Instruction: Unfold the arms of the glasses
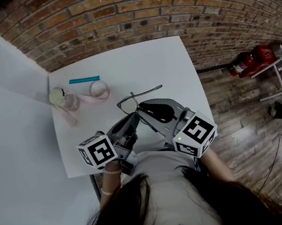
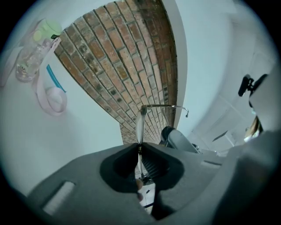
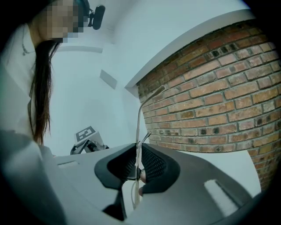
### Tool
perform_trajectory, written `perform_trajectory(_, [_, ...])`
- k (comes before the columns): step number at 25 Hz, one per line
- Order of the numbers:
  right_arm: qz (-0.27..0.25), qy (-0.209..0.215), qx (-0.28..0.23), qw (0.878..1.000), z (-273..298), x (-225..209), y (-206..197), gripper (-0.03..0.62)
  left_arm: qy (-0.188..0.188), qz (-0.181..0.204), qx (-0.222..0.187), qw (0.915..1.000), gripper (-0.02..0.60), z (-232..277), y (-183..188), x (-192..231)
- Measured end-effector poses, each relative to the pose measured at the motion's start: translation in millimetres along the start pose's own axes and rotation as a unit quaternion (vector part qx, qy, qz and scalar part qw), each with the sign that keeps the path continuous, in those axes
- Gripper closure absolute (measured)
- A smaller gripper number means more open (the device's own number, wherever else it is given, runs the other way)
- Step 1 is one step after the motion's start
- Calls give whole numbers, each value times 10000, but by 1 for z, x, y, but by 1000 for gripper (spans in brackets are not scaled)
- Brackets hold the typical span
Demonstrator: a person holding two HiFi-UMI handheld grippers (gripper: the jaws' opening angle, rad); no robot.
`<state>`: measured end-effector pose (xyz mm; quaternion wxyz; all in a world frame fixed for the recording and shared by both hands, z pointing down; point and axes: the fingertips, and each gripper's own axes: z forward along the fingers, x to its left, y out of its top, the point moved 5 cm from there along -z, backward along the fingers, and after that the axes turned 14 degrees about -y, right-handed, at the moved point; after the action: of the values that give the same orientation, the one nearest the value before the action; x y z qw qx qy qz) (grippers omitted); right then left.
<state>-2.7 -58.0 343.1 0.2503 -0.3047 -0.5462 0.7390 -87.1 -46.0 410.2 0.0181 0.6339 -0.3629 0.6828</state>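
Brick wall [image 1: 130, 10] backs a white table [image 1: 175, 61], with plank floor [image 1: 237, 115] past the table's three o'clock edge. At about ten o'clock from the table's middle a small clear bottle [image 1: 64, 99] with a pale green cap lies on its side. What it holds cannot be made out. A pink strap [image 1: 99, 91] loops just beside it and a teal strip [image 1: 84, 80] lies at its twelve o'clock.

The glasses [image 1: 128, 101] are held up off the tabletop near the six o'clock edge, one arm reaching out toward two o'clock. The left gripper [image 1: 133, 118] is clamped on the thin frame, which rises edge-on from its closed jaws. The right gripper [image 1: 140, 107] is pinched shut on a slim wire part of the same glasses. Each gripper's cube [image 1: 98, 150] carries black-and-white square markers.

Bare tabletop spreads from twelve round to three o'clock of the glasses. Red objects [image 1: 252, 61] sit on the floor well apart at three o'clock.
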Motion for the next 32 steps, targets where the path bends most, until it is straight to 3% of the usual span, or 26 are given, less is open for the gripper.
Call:
perform_trajectory(5, [68,-42,-51,10000,-3,-2,3,549,-27,-221,-150,9996,560,-5,-1,4])
perform_trajectory(25, [139,-204,-202,9995,-12,-12,8,554,10,-500,-511,9974,558,-12,4,9])
perform_trajectory(28, [181,-197,-231,9994,-12,-13,10,556,150,-641,-592,9961,558,-17,3,11])
perform_trajectory(32, [220,-209,-254,9992,-13,-15,10,557,-79,-978,-838,9916,558,-14,3,7])
